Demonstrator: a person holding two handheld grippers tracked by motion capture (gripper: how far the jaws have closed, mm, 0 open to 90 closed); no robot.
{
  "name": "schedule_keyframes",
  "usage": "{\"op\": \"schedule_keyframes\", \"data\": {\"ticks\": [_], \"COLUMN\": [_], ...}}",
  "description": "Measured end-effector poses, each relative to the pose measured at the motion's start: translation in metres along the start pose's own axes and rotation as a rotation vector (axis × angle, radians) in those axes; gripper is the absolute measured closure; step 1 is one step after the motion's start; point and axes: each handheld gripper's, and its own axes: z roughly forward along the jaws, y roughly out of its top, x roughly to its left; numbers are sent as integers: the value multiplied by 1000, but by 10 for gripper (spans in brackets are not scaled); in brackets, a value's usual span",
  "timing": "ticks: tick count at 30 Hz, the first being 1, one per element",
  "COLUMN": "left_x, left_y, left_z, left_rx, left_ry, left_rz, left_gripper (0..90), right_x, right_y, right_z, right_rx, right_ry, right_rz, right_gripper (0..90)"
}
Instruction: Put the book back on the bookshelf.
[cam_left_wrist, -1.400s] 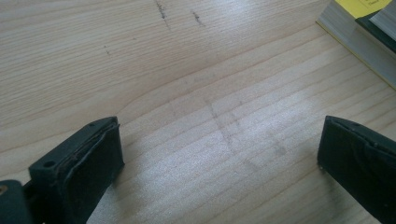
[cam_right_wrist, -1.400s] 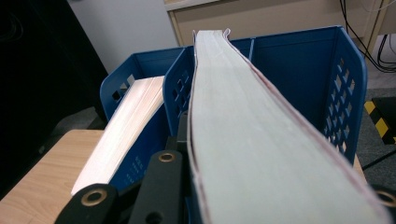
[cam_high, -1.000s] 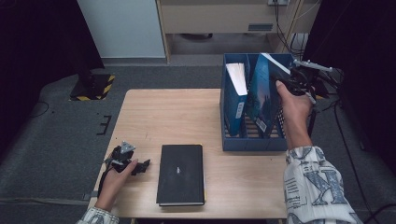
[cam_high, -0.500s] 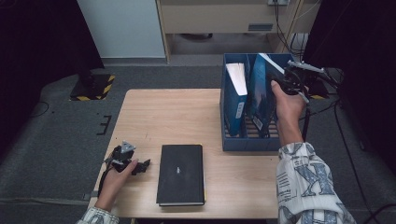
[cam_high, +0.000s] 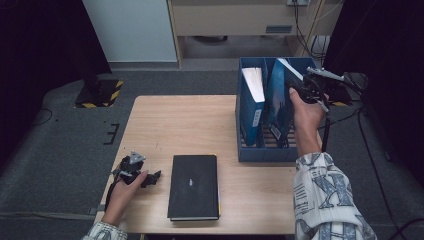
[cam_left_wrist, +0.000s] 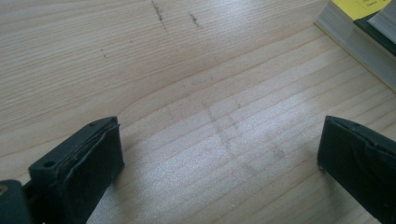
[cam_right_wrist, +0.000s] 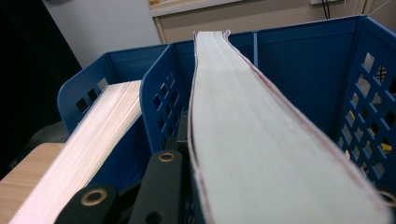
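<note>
A lab or studio is showing here — black curtains (cam_high: 45, 45) hanging round a lone table (cam_high: 180, 125), cables (cam_high: 310, 30) trailing, hazard-striped base (cam_high: 100, 95) on carpet.

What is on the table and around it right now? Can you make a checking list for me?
Surface: light wooden table, a few small dark marks.
Job's things: blue book standing in the blue file rack; another blue book in the slot beside it; black book lying flat on the table.
Clutter: nothing seen.
Grippers: right gripper shut on the blue book's top edge; left gripper open, low over the table beside the black book.
Cables: cable hanging from the right gripper; more wires behind the table.
Surroundings: grey floor, yellow-black striped base, beige cabinet.
</note>
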Motion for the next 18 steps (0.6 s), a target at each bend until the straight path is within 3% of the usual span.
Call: {"op": "schedule_keyframes", "data": {"ticks": [12,18], "left_x": [0,0], "left_y": [0,0], "left_z": [0,0], "left_rx": [0,0], "left_ry": [0,-1], "left_rz": [0,1], "left_gripper": [0,0], "right_x": [-5,-5], "right_y": [-1,-11], "right_z": [0,7], "right_rx": [2,9], "right_ry": [-18,-22], "right_rz": [-11,-6], "right_gripper": [738,737]}}
